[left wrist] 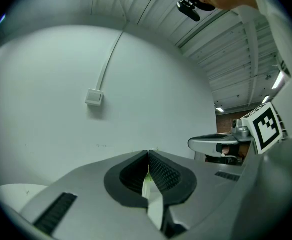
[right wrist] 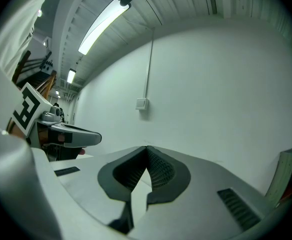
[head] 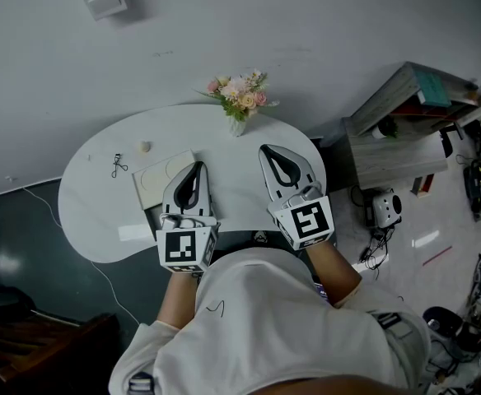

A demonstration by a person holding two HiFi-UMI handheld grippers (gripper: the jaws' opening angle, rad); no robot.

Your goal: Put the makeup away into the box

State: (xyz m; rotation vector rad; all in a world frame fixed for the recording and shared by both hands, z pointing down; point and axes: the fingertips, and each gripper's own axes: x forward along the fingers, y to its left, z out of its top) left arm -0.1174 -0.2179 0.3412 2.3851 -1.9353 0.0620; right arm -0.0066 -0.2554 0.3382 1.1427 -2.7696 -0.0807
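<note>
Since the eyelash curler (head: 119, 166) and a small round beige piece (head: 145, 146) sit out near the table's left edge, apart from the cream box (head: 163, 179), I'd guess there's still stuff to stow. Both my claws are pinched shut on nothing, with the left gripper (head: 196, 168) over the box and the right gripper (head: 269, 151) mid-table. Next I'd open up and reach left. It's a white kidney-shaped table (head: 92, 220) with a flower vase (head: 239, 105) at the far edge and a cluttered shelf (head: 397, 130) off right.
</note>
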